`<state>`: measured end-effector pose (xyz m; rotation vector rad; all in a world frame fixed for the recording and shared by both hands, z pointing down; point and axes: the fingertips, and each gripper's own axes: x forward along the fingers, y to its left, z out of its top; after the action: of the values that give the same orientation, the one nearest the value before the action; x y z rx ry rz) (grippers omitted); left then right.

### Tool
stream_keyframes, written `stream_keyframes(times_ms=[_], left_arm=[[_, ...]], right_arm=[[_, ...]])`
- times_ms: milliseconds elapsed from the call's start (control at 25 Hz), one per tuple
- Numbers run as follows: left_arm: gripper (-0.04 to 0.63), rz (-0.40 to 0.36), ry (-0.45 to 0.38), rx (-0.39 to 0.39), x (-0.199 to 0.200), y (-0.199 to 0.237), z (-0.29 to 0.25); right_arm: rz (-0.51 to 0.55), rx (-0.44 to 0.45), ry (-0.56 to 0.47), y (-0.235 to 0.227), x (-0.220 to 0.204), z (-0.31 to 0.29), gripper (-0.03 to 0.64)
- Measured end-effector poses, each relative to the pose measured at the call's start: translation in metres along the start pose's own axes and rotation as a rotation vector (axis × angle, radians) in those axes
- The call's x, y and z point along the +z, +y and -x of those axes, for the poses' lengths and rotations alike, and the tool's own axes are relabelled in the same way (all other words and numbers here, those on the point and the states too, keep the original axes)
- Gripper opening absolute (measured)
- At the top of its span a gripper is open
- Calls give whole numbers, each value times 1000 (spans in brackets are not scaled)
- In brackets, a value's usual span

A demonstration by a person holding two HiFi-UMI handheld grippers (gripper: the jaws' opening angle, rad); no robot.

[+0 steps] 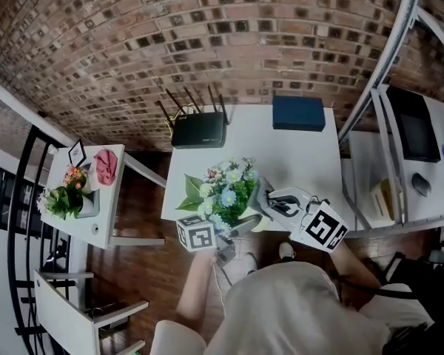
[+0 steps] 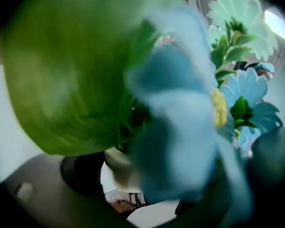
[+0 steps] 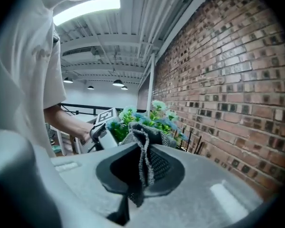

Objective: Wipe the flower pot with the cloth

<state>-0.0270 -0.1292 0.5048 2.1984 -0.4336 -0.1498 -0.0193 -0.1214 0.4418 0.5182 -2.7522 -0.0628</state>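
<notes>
A pale flower pot (image 1: 246,226) full of blue and white flowers (image 1: 226,191) hangs over the white table's (image 1: 296,161) front edge. My left gripper (image 1: 229,237) is shut on the pot. In the left gripper view the flowers (image 2: 180,118) and a big green leaf fill the picture, and only a bit of the pot (image 2: 116,167) shows beside the black pad (image 2: 80,172). My right gripper (image 1: 270,202) is shut on a grey knitted cloth (image 3: 145,160), which it holds against the right side of the bouquet (image 3: 149,118). The cloth (image 1: 263,198) lies between that gripper and the flowers.
A black router (image 1: 198,129) and a dark blue box (image 1: 298,113) sit at the table's far edge by the brick wall. At the left, a small white side table (image 1: 103,220) bears another flower pot (image 1: 66,198) and a pink cloth (image 1: 106,165). A white appliance (image 1: 418,132) stands at the right.
</notes>
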Motion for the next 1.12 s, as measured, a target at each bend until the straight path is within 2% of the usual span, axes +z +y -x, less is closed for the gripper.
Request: stream_keyframes(times_ms=[160, 280, 360, 480, 560, 720, 920, 1120], left_arm=[[505, -8, 37, -45, -5, -8, 5], [506, -49, 90, -133, -13, -31, 9], [506, -60, 106, -195, -19, -44, 10], [506, -64, 87, -264, -20, -56, 14], [506, -32, 70, -345, -21, -71, 16], [506, -5, 59, -416, -23, -87, 16], [506, 7, 10, -513, -23, -112, 16], [506, 54, -86, -608, -10, -134, 11]], right_arm=[[-134, -82, -48, -32, -5, 4, 2], [-97, -92, 18, -40, -14, 5, 2], [-142, -48, 4, -39, -16, 5, 2], [-365, 95, -125, -37, -11, 9, 1], [-461, 194, -200, -36, -6, 13, 2], [-444, 267, -271, -31, -1, 20, 1], [-498, 337, -309, -26, -8, 19, 2], [-533, 411, -375, -14, -11, 21, 2]])
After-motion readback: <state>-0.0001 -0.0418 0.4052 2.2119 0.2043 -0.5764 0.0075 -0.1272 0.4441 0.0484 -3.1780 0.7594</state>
